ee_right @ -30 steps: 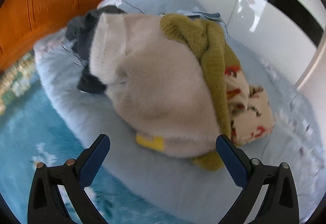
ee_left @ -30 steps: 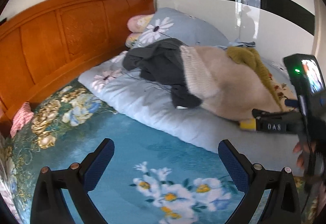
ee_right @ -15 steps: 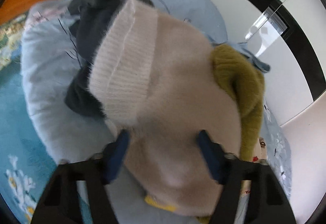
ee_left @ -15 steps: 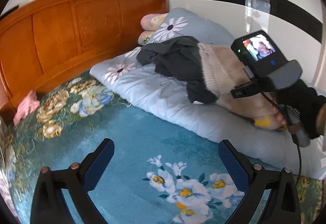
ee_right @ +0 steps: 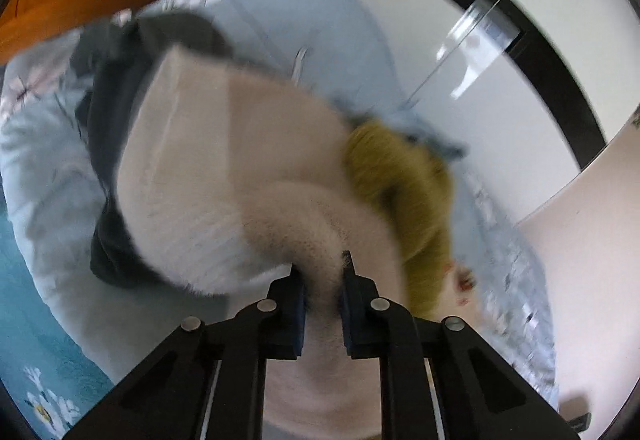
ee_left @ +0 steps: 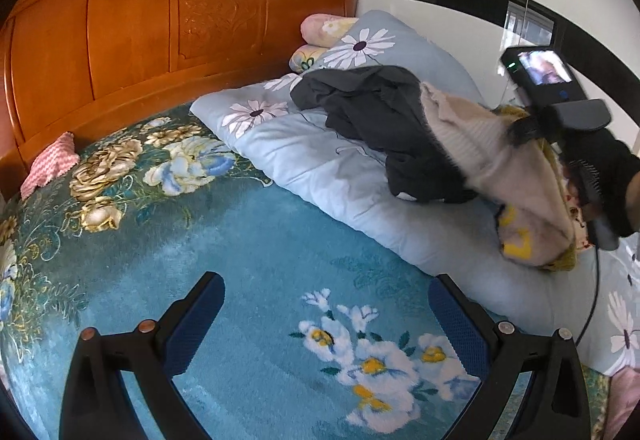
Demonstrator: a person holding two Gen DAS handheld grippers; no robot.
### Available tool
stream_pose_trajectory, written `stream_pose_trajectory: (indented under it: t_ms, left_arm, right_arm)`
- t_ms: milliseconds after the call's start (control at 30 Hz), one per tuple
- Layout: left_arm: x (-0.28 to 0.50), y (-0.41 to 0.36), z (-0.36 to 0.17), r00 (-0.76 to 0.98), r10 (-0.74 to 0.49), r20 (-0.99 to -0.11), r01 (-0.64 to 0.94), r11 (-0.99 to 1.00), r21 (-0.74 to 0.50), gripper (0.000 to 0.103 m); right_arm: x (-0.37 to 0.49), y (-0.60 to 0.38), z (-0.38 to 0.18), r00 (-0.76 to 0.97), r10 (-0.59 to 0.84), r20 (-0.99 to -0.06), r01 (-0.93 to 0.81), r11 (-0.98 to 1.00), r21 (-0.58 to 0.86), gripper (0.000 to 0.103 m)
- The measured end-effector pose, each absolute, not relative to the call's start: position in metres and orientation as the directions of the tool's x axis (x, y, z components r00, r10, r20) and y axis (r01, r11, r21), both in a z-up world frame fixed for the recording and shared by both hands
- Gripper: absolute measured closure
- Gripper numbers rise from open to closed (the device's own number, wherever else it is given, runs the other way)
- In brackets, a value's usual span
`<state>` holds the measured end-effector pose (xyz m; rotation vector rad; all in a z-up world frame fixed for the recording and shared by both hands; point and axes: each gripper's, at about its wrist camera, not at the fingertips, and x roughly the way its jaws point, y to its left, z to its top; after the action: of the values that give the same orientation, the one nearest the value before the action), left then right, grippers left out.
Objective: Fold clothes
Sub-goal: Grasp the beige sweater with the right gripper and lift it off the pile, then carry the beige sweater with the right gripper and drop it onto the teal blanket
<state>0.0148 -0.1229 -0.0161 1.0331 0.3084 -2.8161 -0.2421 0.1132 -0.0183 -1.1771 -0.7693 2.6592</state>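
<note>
While left tongs (ee_left: pixel 326 304) gape empty, right tongs (ee_right: pixel 322 272) pinch beige sweater (ee_right: pixel 224 176).

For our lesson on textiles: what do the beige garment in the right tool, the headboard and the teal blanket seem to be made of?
Beige garment: probably fuzzy knit, with a hairy nap and a ribbed band. Right tool pinches a fold of it. Headboard: seemingly varnished wood, with glossy orange carved panels. Teal blanket: likely plush fleece, with a soft pile sheen.

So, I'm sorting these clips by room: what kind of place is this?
Most likely a home bedroom: a carved wooden headboard, a blue floral bedspread, and a light-blue quilt with clothes piled on it.
</note>
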Motion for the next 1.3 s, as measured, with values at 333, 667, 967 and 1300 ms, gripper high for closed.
stream_pose_trajectory:
  t_ms: [333, 667, 967, 1300]
  left_arm:
    - [0.04, -0.108, 0.019, -0.781, -0.053, -0.622, 0.182, -0.972, -0.146, 0.0]
    - [0.066, -0.083, 0.049, -0.797, -0.061, -0.601, 0.172, -0.977, -0.129, 0.0]
    - [0.088, -0.078, 0.071, -0.809, -0.086, -0.581, 0.192, -0.974, -0.123, 0.0]
    - [0.128, -0.091, 0.067, -0.793, -0.133, -0.594, 0.243, -0.964, -0.11, 0.0]
  right_arm:
    - [-0.218, 0.183, 0.076, -0.752, 0.306, -0.584, -0.02, -0.896, -0.444, 0.091]
    - [-0.18, 0.175, 0.164, -0.856, 0.153, -0.494, 0.035, -0.936, -0.35, 0.092]
    - [-0.099, 0.148, 0.3, -0.948, -0.099, -0.301, 0.181, -0.95, -0.256, 0.092]
    - [-0.003, 0.145, 0.299, -0.921, -0.276, -0.275, 0.345, -0.906, -0.247, 0.091]
